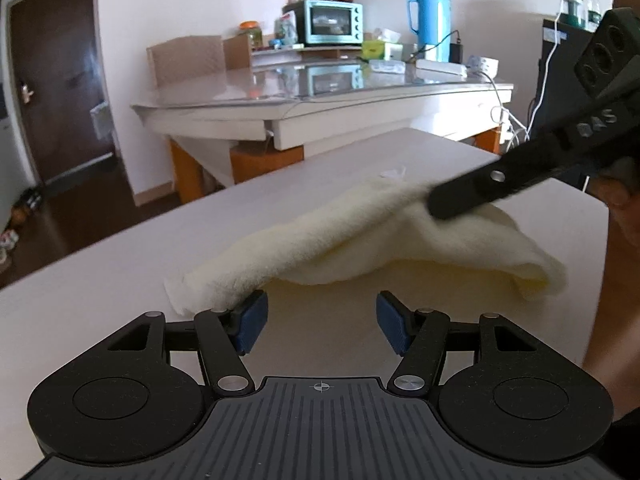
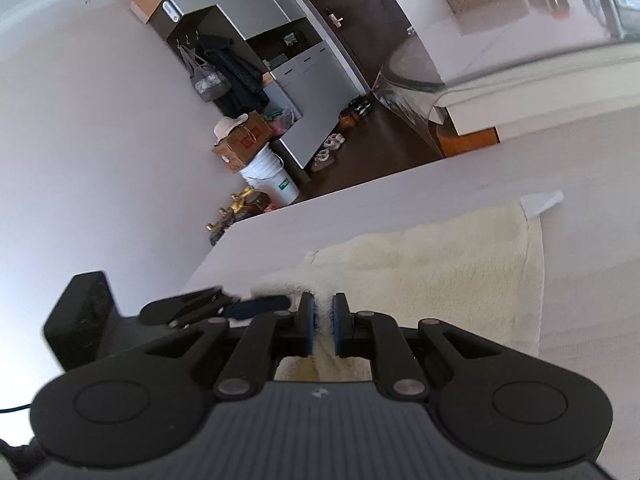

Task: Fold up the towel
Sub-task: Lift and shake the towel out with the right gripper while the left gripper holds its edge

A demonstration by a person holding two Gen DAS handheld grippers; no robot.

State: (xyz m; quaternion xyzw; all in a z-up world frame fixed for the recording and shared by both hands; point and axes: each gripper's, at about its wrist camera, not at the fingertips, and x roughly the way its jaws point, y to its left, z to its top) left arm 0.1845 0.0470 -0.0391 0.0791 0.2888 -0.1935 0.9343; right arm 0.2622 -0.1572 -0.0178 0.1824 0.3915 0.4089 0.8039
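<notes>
A soft cream towel (image 1: 360, 240) is lying on a white table (image 1: 100, 300). One part of the towel is being lifted up off the table, so it is making a little tent shape with a dark gap under it. The rest of it is lying flat on the table top.

The right gripper (image 2: 323, 322) is pinching a fold of the towel. Its two blue pads (image 2: 307, 328) are sitting very close together, with fluffy towel squeezed between them. In the left wrist view, the right gripper is showing as a long black bar coming in from the right side and ending on top of the raised towel (it looks a bit blurry there).

The left gripper (image 1: 318, 322) is sitting with its blue pads (image 1: 250, 326) wide apart. Nothing is sitting between them. Its left pad is touching, or almost touching, the near corner of the towel, and I cannot tell which.

A small white tag (image 2: 542, 202) is sticking out at the far corner of the towel in the right wrist view.

Behind the white table, another table with a shiny glass top (image 1: 320, 84) is holding a teal toaster oven (image 1: 334, 23) and a tall blue jug (image 1: 430, 20). A brown door (image 1: 60, 92) is standing at the left.
</notes>
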